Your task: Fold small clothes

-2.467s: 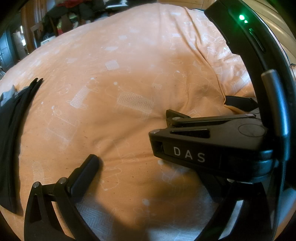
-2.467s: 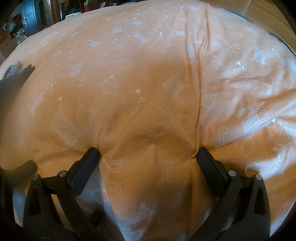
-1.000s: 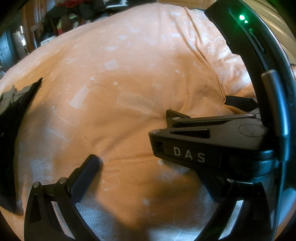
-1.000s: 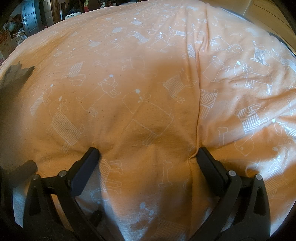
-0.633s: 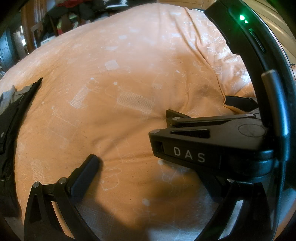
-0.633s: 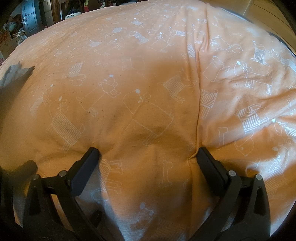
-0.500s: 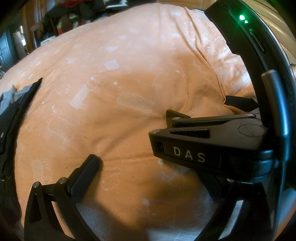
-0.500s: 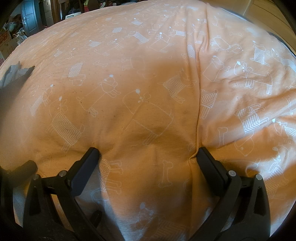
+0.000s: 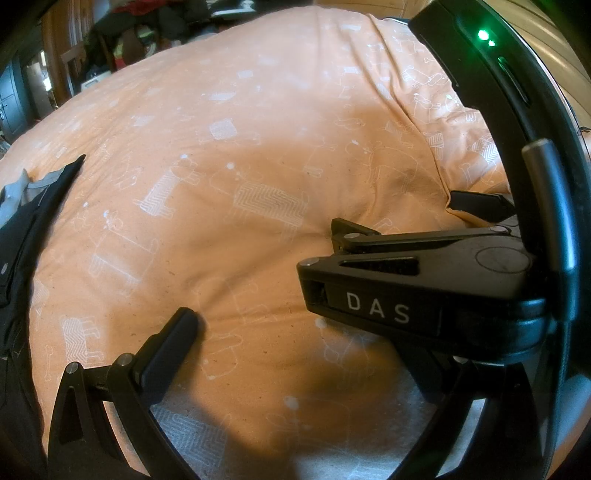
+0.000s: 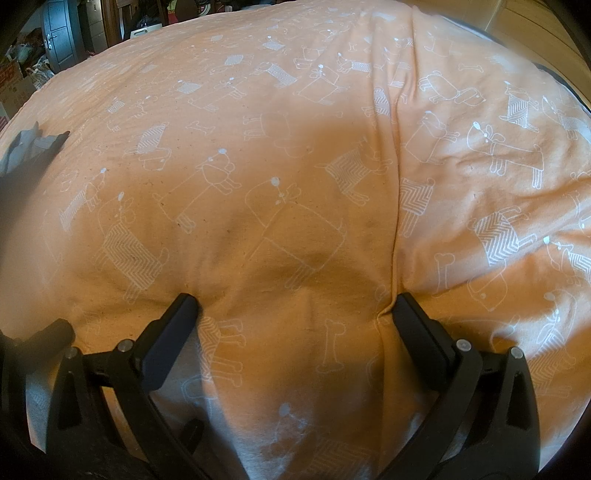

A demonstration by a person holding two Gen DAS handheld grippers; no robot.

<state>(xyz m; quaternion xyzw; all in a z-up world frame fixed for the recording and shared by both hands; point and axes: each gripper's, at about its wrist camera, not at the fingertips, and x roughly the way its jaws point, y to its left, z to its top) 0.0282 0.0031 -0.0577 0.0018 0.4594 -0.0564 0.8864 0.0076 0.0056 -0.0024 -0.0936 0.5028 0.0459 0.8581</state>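
A dark garment (image 9: 18, 240) with a grey part lies at the far left edge of the bed in the left wrist view. In the right wrist view it shows as a small dark and grey shape (image 10: 29, 151) at the far left. My left gripper (image 9: 280, 317) rests on the cover, open; only its left finger (image 9: 170, 347) shows. The right gripper's body (image 9: 406, 295), marked DAS, hides the other finger. My right gripper (image 10: 295, 302) is open, both fingertips pressing on bare cover, holding nothing. Both grippers are well to the right of the garment.
An orange bedcover (image 10: 295, 166) printed with white dogs fills both views, with a seam (image 10: 395, 221) running down it. Dark furniture and clutter (image 9: 110, 40) stand beyond the bed's far left. A pale wooden surface (image 10: 528, 33) shows at the top right.
The dark garment at the left edge has shifted and more of its grey part now shows. Neither gripper has moved.
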